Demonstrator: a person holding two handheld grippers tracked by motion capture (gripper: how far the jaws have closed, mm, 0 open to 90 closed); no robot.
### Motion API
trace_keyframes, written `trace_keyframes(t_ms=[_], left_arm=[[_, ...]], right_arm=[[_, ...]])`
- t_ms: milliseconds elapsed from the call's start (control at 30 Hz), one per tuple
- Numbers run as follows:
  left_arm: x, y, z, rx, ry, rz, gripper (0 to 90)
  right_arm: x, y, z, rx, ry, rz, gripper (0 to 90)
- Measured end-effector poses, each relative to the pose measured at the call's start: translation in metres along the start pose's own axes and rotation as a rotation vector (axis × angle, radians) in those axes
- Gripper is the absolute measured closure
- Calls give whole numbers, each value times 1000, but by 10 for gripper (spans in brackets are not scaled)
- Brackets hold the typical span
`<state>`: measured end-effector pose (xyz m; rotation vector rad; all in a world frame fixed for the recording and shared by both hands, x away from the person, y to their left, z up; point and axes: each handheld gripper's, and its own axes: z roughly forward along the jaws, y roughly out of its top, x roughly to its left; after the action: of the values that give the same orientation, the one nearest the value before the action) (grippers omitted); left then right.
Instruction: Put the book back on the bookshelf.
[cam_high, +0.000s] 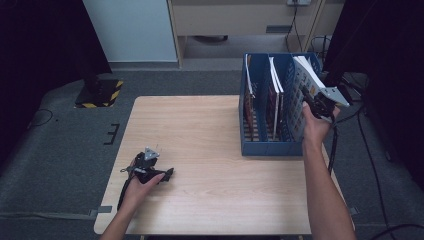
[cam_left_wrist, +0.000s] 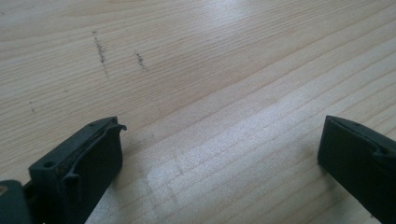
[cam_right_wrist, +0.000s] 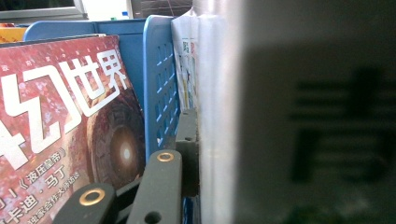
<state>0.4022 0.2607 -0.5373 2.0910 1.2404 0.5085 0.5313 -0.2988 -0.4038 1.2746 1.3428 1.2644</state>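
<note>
Magazine stands in the blue file rack's rightmost slot, right gripper clamped on it; next, lift it clear. Left gripper rests wide open, empty.

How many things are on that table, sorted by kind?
Blue file rack: 1
Magazines standing in the rack: 3, one per compartment, at left, middle and right
Hand-held grippers: 2, left hand-held gripper and right hand-held gripper
Total: 6
</note>
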Motion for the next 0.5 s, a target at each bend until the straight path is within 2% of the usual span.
trace_keyframes(t_ms=[500], left_arm=[[0,0,0,0,0,0,0]], right_arm=[[-2,0,3,-14,-11,2,738]])
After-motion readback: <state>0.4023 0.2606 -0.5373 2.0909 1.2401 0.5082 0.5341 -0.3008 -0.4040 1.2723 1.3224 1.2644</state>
